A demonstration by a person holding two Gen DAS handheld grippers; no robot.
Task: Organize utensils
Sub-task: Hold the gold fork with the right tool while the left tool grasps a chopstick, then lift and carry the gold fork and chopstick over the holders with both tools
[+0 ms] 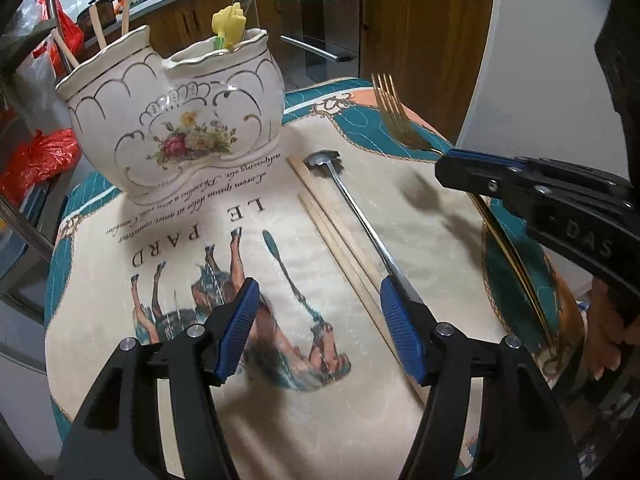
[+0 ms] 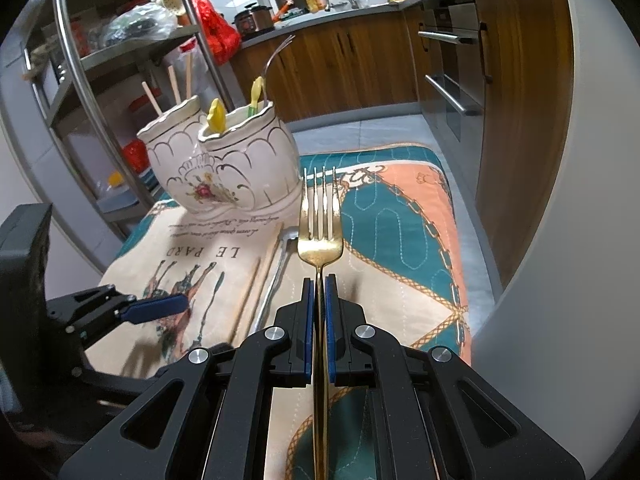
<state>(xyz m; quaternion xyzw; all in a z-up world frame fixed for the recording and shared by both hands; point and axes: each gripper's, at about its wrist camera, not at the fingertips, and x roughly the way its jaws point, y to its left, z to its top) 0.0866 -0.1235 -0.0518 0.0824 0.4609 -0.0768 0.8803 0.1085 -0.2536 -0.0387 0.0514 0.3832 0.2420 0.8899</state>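
Observation:
A white floral ceramic holder [image 1: 172,132] [image 2: 224,168] with two compartments stands at the far end of the printed mat [image 1: 280,360] [image 2: 384,296]. Wooden chopsticks stick out of its left compartment; yellow-handled utensils and a silver fork stand in the right one. A pair of chopsticks [image 1: 340,240] [image 2: 256,280] and a silver spoon [image 1: 360,216] [image 2: 276,276] lie on the mat. My left gripper [image 1: 316,308] hovers open over the mat, its right finger beside the spoon's handle, with nothing between the pads. My right gripper [image 2: 319,280] [image 1: 480,164] is shut on a gold fork [image 2: 320,220] [image 1: 396,116], tines pointing forward.
A metal shelf [image 2: 120,52] with red bags stands left of the table. Wooden cabinets and an oven [image 2: 448,64] are behind and to the right. A white curved wall [image 2: 560,240] borders the table's right side. A hand [image 1: 608,320] grips the right tool.

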